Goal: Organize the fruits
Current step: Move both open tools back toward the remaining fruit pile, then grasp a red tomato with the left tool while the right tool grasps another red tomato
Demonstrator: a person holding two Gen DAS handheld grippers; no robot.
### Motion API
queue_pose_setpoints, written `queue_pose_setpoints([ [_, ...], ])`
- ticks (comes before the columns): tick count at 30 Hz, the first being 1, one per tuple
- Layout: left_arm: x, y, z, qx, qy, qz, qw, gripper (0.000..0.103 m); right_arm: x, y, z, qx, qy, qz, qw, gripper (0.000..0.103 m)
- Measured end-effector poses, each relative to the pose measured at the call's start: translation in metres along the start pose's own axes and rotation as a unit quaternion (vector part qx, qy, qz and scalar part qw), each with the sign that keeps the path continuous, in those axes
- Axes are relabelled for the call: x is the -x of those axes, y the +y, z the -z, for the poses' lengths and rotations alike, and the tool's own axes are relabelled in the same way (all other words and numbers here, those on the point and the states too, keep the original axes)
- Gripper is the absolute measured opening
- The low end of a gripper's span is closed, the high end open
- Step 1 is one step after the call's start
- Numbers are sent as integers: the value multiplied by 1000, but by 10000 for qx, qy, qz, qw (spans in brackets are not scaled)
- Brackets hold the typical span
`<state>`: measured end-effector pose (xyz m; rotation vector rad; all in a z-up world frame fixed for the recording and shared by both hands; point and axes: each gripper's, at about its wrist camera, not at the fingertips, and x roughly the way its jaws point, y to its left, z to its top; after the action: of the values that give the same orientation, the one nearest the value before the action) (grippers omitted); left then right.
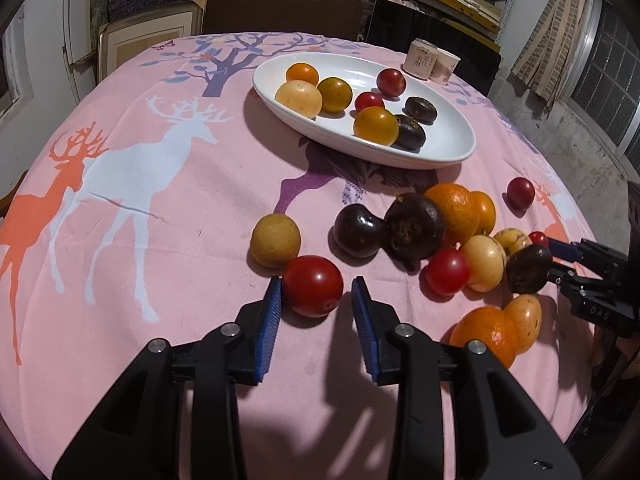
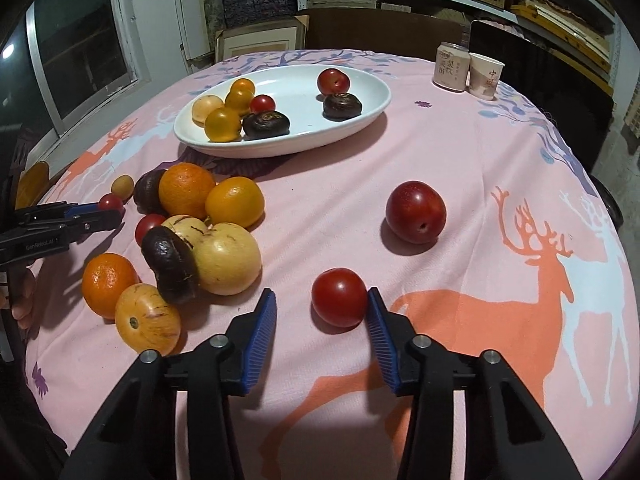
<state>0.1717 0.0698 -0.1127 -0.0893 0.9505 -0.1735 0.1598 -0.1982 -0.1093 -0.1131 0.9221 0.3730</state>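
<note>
Fruits lie on the pink counter (image 1: 168, 248). In the left wrist view, the left tool (image 1: 316, 300) at lower centre is partly open around a red tomato (image 1: 314, 286); its left pad touches the fruit, the right pad stands apart. A white plate (image 1: 448, 148) with fruits sits at upper centre.

In the right wrist view, the right tool (image 2: 322, 306) at lower centre is partly open; its right pad touches a second red tomato (image 2: 339, 297), the left pad is clear. A red plum (image 2: 415, 212) lies near, right of centre.

Round table (image 2: 460, 168), pink deer-print cloth; white oval dish (image 2: 372, 108) at 12 o'clock; can (image 2: 451, 67) and paper cup (image 2: 485, 76) at 1 o'clock; loose fruit pile (image 2: 200, 236) at 9 o'clock; plum (image 2: 416, 212) centre.
</note>
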Motion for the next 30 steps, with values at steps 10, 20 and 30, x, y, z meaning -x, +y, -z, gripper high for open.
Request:
queue_pose_setpoints([
  [10,23,-13,5,-241,-476,-61,9986,29,19,0,4,62,-358,-57,9993,28],
  [20,11,-11,9,-308,-176,-358,9987,35,2,1,-5,189,-61,10,9998,46],
  [30,1,-9,8,-268,-6,-353,9990,43,-2,-2,-7,149,-13,162,9998,31],
])
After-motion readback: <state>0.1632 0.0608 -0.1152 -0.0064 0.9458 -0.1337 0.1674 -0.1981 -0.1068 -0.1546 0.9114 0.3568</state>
